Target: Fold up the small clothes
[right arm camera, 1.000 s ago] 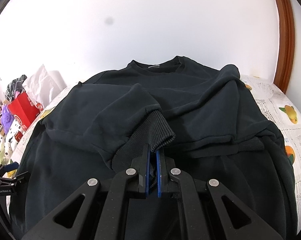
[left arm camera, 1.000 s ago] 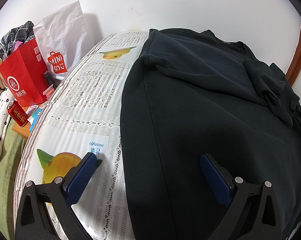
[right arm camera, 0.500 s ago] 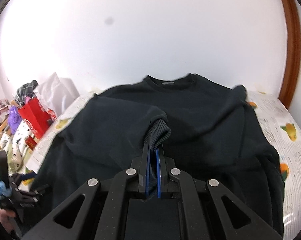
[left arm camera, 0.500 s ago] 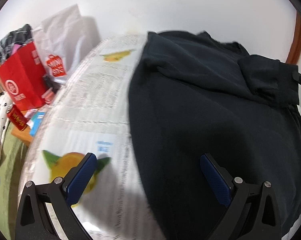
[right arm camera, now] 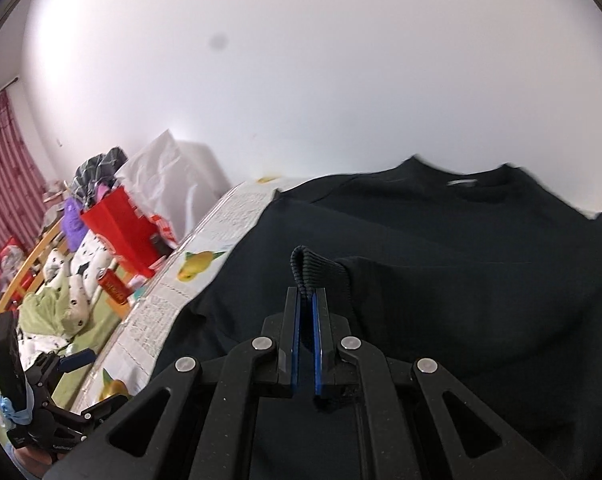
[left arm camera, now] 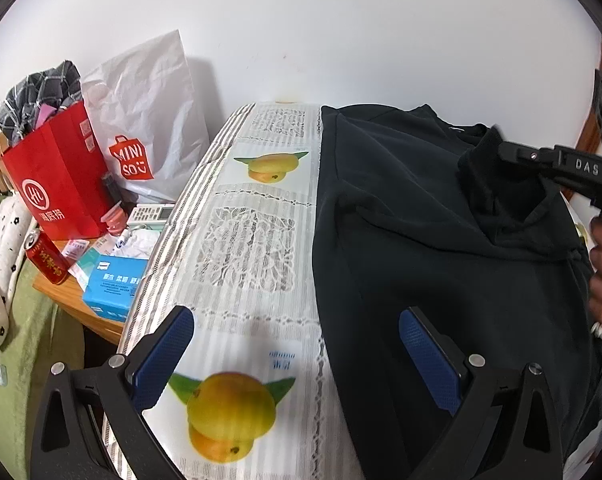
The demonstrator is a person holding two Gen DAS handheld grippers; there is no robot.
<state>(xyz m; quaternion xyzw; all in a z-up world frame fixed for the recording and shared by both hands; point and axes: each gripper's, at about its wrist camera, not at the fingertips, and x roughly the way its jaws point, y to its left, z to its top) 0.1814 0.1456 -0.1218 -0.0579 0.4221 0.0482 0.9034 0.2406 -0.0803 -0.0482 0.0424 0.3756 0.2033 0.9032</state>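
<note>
A black sweatshirt [left arm camera: 429, 264] lies spread on the bed, collar toward the wall [right arm camera: 461, 184]. My right gripper [right arm camera: 305, 300] is shut on the ribbed sleeve cuff [right arm camera: 313, 264] and holds it lifted above the sweatshirt's body. The same gripper shows at the right of the left wrist view [left arm camera: 501, 152], with the sleeve hanging from it. My left gripper [left arm camera: 297, 344] is open and empty, low over the sweatshirt's left edge and the printed sheet; it also shows at the lower left of the right wrist view [right arm camera: 85, 360].
The bed sheet [left arm camera: 253, 248] has lace and mango prints. Left of the bed stands a bedside table [left arm camera: 73, 300] with a red paper bag [left arm camera: 57, 184], a white Miniso bag [left arm camera: 145, 120], a red can [left arm camera: 47, 260] and a blue box [left arm camera: 113, 284]. A white wall is behind.
My right gripper has lifted the cuff higher and carried it leftward over the sweatshirt. My left gripper has drawn back and swung left, showing more of the bedside table.
</note>
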